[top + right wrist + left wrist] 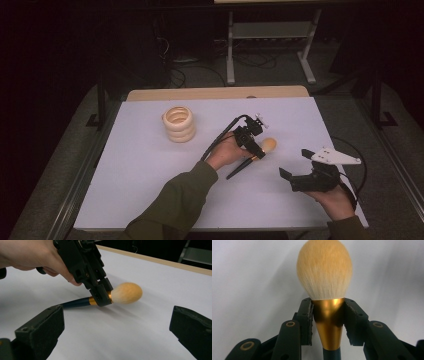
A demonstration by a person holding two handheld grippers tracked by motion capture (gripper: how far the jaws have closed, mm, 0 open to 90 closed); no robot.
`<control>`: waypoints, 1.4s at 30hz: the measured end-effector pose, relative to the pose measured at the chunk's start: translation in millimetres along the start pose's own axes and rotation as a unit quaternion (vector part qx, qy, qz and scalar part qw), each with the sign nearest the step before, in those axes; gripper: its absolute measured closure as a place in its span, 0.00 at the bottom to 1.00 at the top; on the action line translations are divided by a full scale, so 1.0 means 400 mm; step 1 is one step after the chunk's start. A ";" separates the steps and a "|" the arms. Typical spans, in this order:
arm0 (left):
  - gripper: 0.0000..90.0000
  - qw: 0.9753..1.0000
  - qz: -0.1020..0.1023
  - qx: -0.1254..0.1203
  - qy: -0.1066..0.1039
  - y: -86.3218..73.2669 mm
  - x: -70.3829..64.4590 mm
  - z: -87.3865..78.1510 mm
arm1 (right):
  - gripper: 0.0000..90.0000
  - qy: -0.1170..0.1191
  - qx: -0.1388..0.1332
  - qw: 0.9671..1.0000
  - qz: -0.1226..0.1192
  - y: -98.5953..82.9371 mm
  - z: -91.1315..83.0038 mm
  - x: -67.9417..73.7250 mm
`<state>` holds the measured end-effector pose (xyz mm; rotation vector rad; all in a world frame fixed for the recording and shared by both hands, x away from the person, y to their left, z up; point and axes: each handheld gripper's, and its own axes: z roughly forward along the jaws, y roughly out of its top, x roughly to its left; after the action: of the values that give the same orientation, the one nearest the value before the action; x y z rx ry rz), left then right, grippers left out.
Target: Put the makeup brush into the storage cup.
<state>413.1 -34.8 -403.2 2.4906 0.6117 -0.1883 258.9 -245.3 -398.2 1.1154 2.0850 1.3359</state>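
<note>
Wooden rings (179,124): 1 stack, approx. 4 rings, upright, nearer the worktop's (150,190) far-left corner, well apart from both grippers. White worktop surface open along the left edge and near-left corner.

Makeup brush (255,155): 1 pc, centre of worktop, tan bristle head pointing to the far-right, dark handle to the near-left. Left gripper (258,151): jaws closed on the brush's gold ferrule, pads pressing both sides; seen close in left gripper view (328,315).

Right gripper (294,165): near the near-right corner, jaws wide apart, nothing between them, just right of the brush, not touching. Far-right corner and right edge open.
</note>
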 end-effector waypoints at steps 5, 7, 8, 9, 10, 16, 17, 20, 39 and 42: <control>0.69 0.999 0.011 -0.035 -0.013 -0.010 -0.001 -0.026 | 0.00 0.000 0.001 1.000 -0.002 -0.002 0.002 -0.001; 0.69 0.999 0.011 -0.039 -0.017 -0.011 -0.004 -0.032 | 0.00 0.000 0.002 1.000 0.000 -0.002 0.002 0.000; 0.69 0.999 0.014 -0.049 -0.020 -0.013 -0.009 -0.041 | 0.00 -0.001 0.002 1.000 0.000 -0.002 0.002 -0.001; 0.69 0.998 0.015 -0.051 -0.021 -0.014 -0.011 -0.046 | 0.00 -0.001 0.002 1.000 0.001 -0.003 0.001 -0.001; 0.69 0.998 0.015 -0.051 -0.021 -0.014 -0.011 -0.046 | 0.00 -0.001 0.002 1.000 0.001 -0.003 0.001 -0.001; 0.69 0.997 0.024 -0.072 -0.026 -0.024 -0.018 -0.067 | 0.00 -0.001 0.004 1.000 0.001 -0.005 0.004 -0.001; 0.69 0.996 0.025 -0.079 -0.029 -0.029 -0.019 -0.072 | 0.00 -0.001 0.004 1.000 0.001 -0.006 0.005 -0.001; 0.69 0.995 0.032 -0.090 -0.030 -0.034 -0.021 -0.083 | 0.00 0.000 0.004 1.000 -0.002 -0.008 0.006 -0.002; 0.69 0.985 0.059 -0.163 -0.020 -0.069 -0.026 -0.173 | 0.00 0.000 0.002 1.000 0.001 -0.015 0.008 -0.006; 0.69 0.983 0.059 -0.169 -0.024 -0.074 -0.023 -0.182 | 0.00 0.000 0.003 1.000 0.000 -0.015 0.009 -0.006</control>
<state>391.3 23.7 -354.6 2.1780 0.4333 -0.0895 260.3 -246.6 -405.3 1.1175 2.0902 1.3300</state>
